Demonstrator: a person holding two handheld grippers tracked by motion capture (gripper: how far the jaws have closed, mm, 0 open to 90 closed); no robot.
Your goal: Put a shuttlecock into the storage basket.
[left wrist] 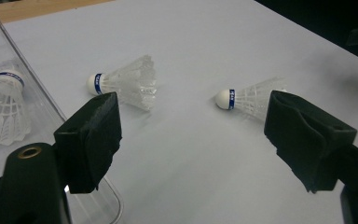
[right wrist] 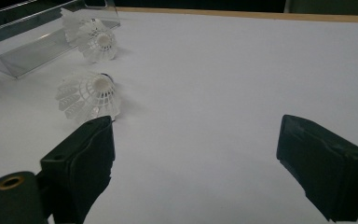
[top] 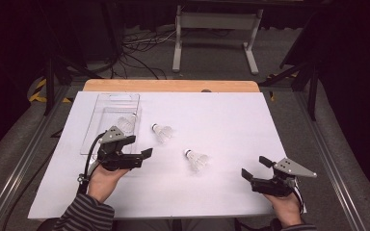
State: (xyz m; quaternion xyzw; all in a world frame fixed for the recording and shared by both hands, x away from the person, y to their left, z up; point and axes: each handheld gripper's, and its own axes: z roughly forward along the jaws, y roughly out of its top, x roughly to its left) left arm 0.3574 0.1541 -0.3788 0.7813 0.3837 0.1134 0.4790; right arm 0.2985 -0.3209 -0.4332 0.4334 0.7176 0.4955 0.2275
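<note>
Shuttlecocks mid-sort: from the high view, one shuttlecock (top: 126, 123) already lies in the clear tray (top: 107, 103) while two wait on the white table (top: 231, 125), the far shuttlecock (top: 163, 132) and the near shuttlecock (top: 196, 160). Left gripper (top: 143, 156) and right gripper (top: 254, 167) hover with jaws apart, holding nothing. Left gripper view frames both loose ones (left wrist: 126, 84) (left wrist: 249, 98) between spread jaws. Right gripper view looks past the near one (right wrist: 88, 96). Judged one-third done; two remain.
</note>
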